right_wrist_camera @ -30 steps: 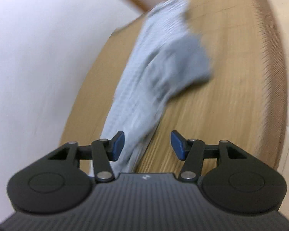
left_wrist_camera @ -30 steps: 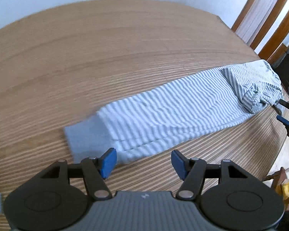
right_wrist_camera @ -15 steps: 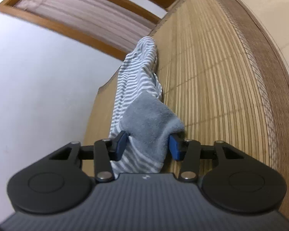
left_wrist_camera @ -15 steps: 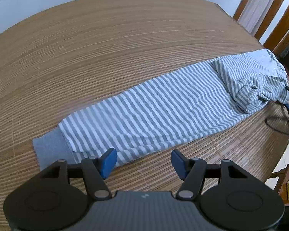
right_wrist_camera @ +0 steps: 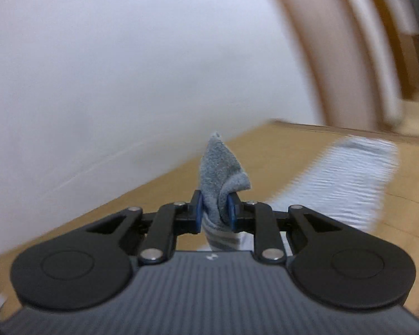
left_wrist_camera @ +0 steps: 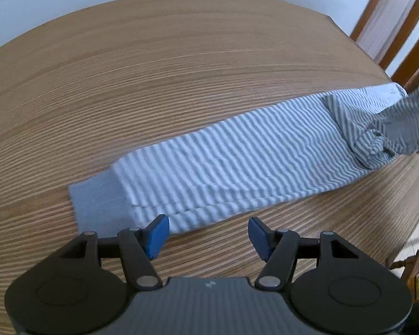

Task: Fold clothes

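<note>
Bare table [left_wrist_camera: 181, 55] beyond garment [left_wrist_camera: 251, 162]

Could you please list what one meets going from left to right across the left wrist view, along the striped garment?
Plain grey cuff → flat striped leg → bunched striped fabric → lifted striped end at the right edge.

The left gripper [left_wrist_camera: 208, 234] has a dark grey body with fine ribbed lines and a small pale mark at its centre front, flanked by two round black discs that each carry a recessed circle. Black link bars with triangular cut-outs run forward from silver pivot screws to two blue finger pads [left_wrist_camera: 157, 236]. The right gripper [right_wrist_camera: 215, 208] is built alike: ribbed grey body, black discs, black linkage, silver screws and blue pads.
</note>
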Motion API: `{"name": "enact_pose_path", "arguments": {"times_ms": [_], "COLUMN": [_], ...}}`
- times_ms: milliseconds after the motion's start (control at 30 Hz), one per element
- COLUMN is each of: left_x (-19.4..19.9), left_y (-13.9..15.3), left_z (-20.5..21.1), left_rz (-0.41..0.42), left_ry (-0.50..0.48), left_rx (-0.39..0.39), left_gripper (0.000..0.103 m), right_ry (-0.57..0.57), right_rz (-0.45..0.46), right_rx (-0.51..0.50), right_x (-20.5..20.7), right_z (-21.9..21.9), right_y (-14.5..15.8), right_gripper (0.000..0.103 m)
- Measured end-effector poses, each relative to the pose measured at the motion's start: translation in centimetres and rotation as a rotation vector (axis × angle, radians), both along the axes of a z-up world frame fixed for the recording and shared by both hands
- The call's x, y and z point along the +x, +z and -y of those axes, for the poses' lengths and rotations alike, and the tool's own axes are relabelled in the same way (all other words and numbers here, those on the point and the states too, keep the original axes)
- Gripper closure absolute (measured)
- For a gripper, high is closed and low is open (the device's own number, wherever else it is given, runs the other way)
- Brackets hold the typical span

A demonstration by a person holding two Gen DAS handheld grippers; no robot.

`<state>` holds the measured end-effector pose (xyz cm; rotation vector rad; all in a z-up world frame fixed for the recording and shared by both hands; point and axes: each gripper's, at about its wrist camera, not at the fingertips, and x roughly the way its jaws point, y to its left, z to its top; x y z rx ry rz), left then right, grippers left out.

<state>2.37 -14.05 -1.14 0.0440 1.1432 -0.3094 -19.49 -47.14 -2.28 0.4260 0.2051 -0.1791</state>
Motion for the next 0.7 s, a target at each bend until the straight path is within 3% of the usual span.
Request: {"name": "enact_pose_path", "arguments": {"times_ms": [133,233,333,633,700], "left_x": [-0.8,-1.5,-2.3,-3.8,-3.7], "left_y": [0.5,0.6,0.5,-0.7,-0.7], "left_z": [-2.0,-3.6,-5.6,-11.5,-12.0], "left_rz": [0.021,0.031,0.030,-0.007,-0.005], "left_ry": [0.020,0.033,0.052,0.094,0.085], "left_rx": [-0.019,-0.030,-0.036,-0.053,-0.068], "left_gripper": [0.038,0.038,0.038,0.038,0.038], "right_ry": [0.269,0.464,0.605,0.788,0.825], "right_rz": [0.059,0.060,0.003,-0.249,-0.306], "right_rx": [0.046,0.082,0.039,-0.029,-0.044], "right_x": [2.1,4.3,6.3,7.8,8.1], "right_z": [-9.0,-15.9,-22.5,-30.9,-32.5], "right_y": [2.6,2.9,1.4,-3.4,-4.4], "right_gripper": [0.082,0.082,0.082,0.075,0.061]}}
